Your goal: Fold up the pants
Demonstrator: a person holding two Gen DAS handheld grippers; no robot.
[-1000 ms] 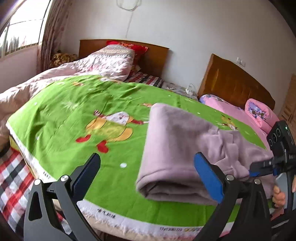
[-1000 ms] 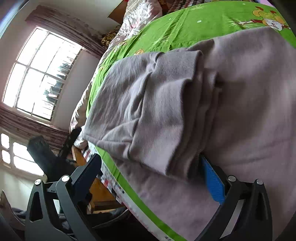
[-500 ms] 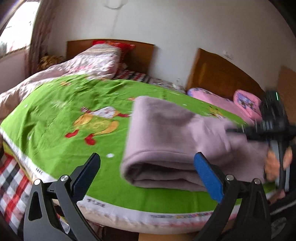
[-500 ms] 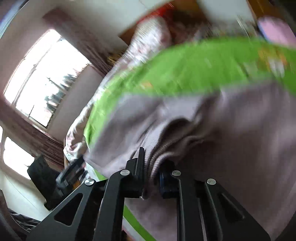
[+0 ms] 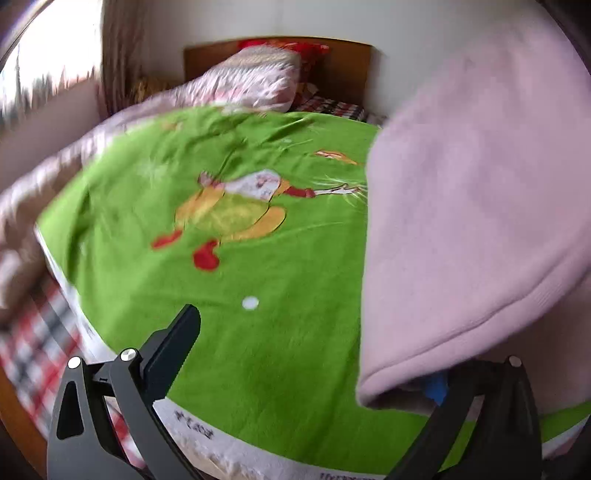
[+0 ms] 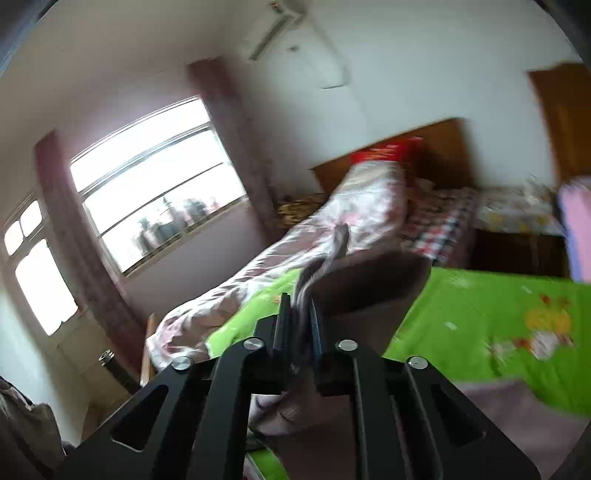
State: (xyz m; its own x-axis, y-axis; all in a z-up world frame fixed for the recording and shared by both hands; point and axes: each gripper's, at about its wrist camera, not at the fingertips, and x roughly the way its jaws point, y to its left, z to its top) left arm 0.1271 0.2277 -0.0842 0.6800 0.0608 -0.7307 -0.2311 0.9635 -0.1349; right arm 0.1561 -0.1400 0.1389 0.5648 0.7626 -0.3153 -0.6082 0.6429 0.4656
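Green bedspread [image 5: 258, 350] — right gripper [image 6: 298, 325] pinching pants [image 6: 369, 284]

A bedroom around the work: bedding, headboards, window and curtains.
A green blanket [image 5: 155, 229] printed with a yellow-and-red cartoon figure [image 5: 232, 214] covers the bed; a pale pink quilt [image 5: 255, 81] lies bunched along its far side, up to a red pillow [image 5: 284, 46] against a brown wooden headboard [image 5: 347, 70]; red-and-white checked sheeting [image 5: 33, 343] shows at the blanket's lower left edge; in the right wrist view a bright window [image 6: 155, 177] stands between dull mauve curtains [image 6: 229, 140], and a wall-mounted air conditioner [image 6: 280, 22] sits up near the ceiling.
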